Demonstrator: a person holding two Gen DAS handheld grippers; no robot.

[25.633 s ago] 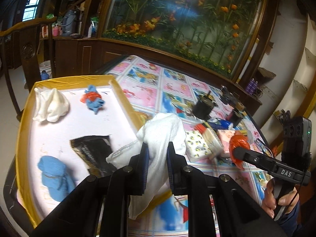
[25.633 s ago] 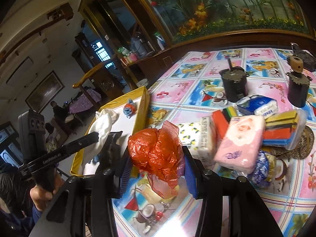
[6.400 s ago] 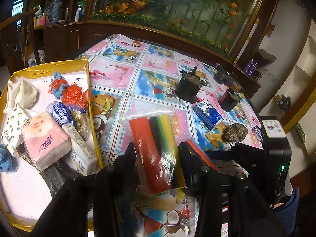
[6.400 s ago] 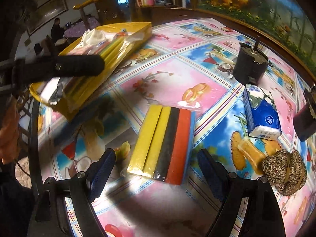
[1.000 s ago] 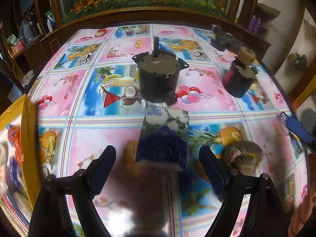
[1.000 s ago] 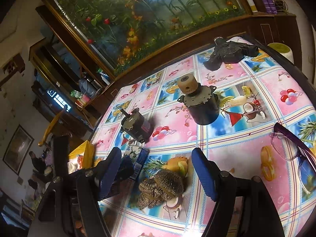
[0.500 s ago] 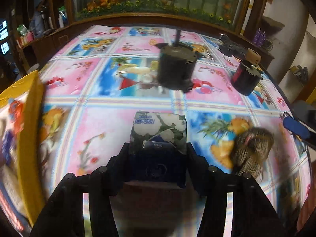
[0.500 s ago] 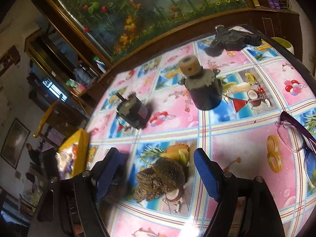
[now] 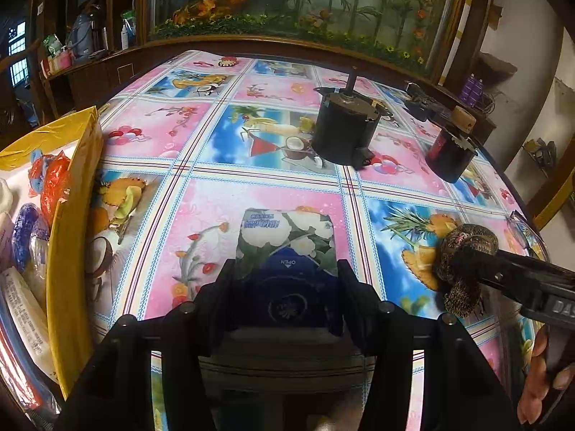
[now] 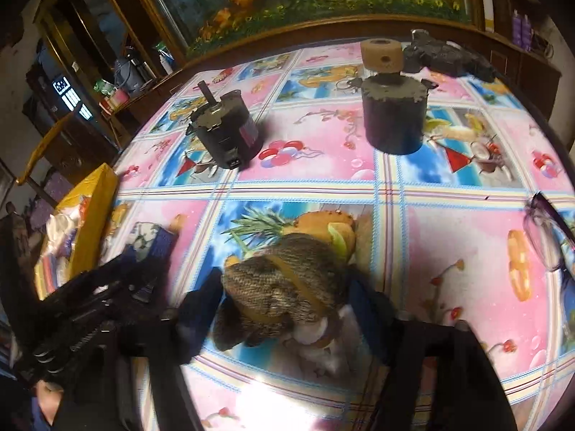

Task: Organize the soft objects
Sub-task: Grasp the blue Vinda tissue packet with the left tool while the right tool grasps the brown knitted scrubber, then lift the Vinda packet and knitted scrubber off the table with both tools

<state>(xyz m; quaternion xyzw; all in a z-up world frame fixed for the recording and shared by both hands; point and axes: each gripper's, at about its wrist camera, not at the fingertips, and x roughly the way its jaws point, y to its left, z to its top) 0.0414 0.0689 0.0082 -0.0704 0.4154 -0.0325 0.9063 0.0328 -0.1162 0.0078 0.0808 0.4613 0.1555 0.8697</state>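
A blue tissue pack (image 9: pixel 287 237) with a white flower print lies on the picture tablecloth, and my left gripper (image 9: pixel 287 287) is shut on its near end. The same pack (image 10: pixel 154 240) and the left gripper (image 10: pixel 118 287) show at the left of the right wrist view. A brown knitted bundle (image 10: pixel 280 287) sits between the fingers of my right gripper (image 10: pixel 282 305), whose jaws are closing; the pads stand close by its sides. From the left wrist view the bundle (image 9: pixel 463 248) is half hidden behind the right gripper (image 9: pixel 503 273).
A yellow-rimmed tray (image 9: pixel 72 215) at the left holds several soft packs and bags. Two black motors (image 9: pixel 345 133) (image 9: pixel 452 151) stand on the far half of the table. Purple glasses (image 10: pixel 546 230) lie at the right edge. A person's hand (image 9: pixel 546 388) holds the right gripper.
The left gripper came down over the tissue pack and shut on it. The right gripper sank onto the brown bundle, and its fingers have drawn in around it.
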